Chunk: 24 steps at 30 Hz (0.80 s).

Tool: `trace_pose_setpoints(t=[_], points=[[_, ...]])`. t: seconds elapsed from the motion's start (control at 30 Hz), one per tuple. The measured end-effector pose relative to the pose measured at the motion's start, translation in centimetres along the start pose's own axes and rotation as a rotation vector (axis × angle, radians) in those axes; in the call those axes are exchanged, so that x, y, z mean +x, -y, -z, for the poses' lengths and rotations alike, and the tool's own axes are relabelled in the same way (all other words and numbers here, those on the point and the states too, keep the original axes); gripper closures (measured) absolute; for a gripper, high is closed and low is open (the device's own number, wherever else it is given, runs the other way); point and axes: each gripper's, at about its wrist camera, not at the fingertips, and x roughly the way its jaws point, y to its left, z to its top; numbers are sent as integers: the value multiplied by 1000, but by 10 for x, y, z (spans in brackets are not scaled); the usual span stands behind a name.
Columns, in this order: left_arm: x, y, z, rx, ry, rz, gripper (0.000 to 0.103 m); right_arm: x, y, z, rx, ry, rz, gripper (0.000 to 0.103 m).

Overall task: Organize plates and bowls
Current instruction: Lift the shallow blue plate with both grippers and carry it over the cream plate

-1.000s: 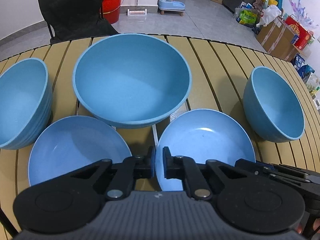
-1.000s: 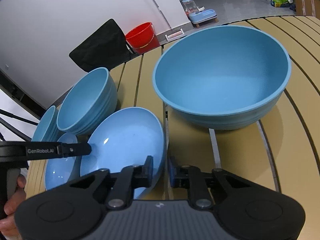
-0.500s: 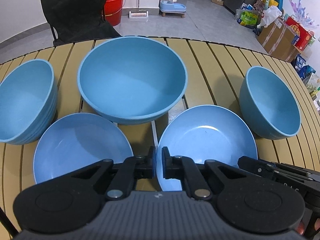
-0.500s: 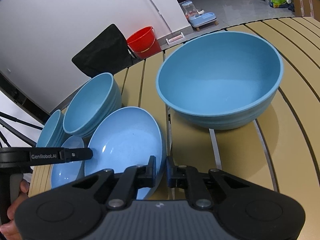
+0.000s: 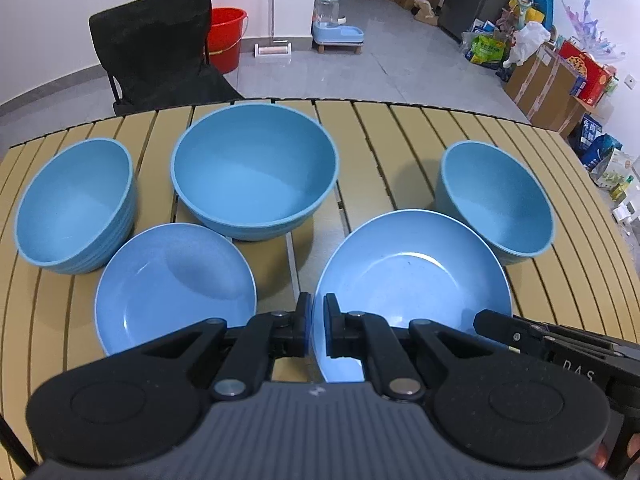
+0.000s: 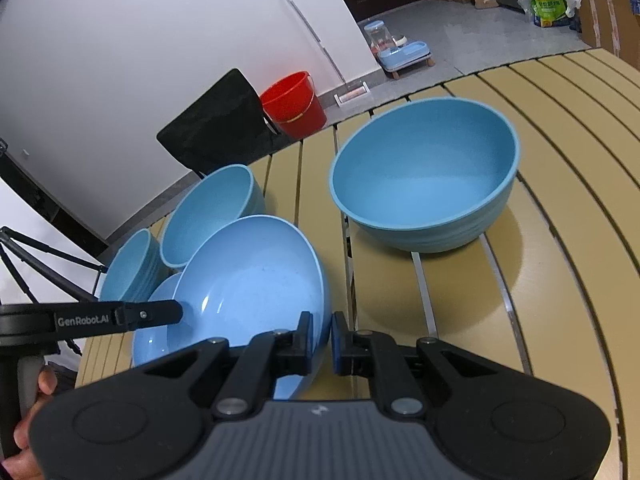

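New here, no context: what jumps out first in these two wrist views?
A shallow blue plate is pinched at its rim by both the left gripper and the right gripper, raised off the slatted table. Behind it, the big blue bowl sits mid-table, with a second plate at front left.

plates (image 5: pixel 412 276): I read smooth blue plastic, glossy glints
bowls (image 5: pixel 256 168): matt blue plastic, faintly ribbed outside
tabletop (image 5: pixel 400 140): tan slats, matt
grippers (image 5: pixel 316 330): matt black plastic
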Motion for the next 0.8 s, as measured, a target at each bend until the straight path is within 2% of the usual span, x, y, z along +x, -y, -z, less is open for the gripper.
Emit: trace_pose_setpoints(t=[0.8], points=[[-99,27,57,8,83,-8,96,-101,-22,38,-33,81,-23,94]])
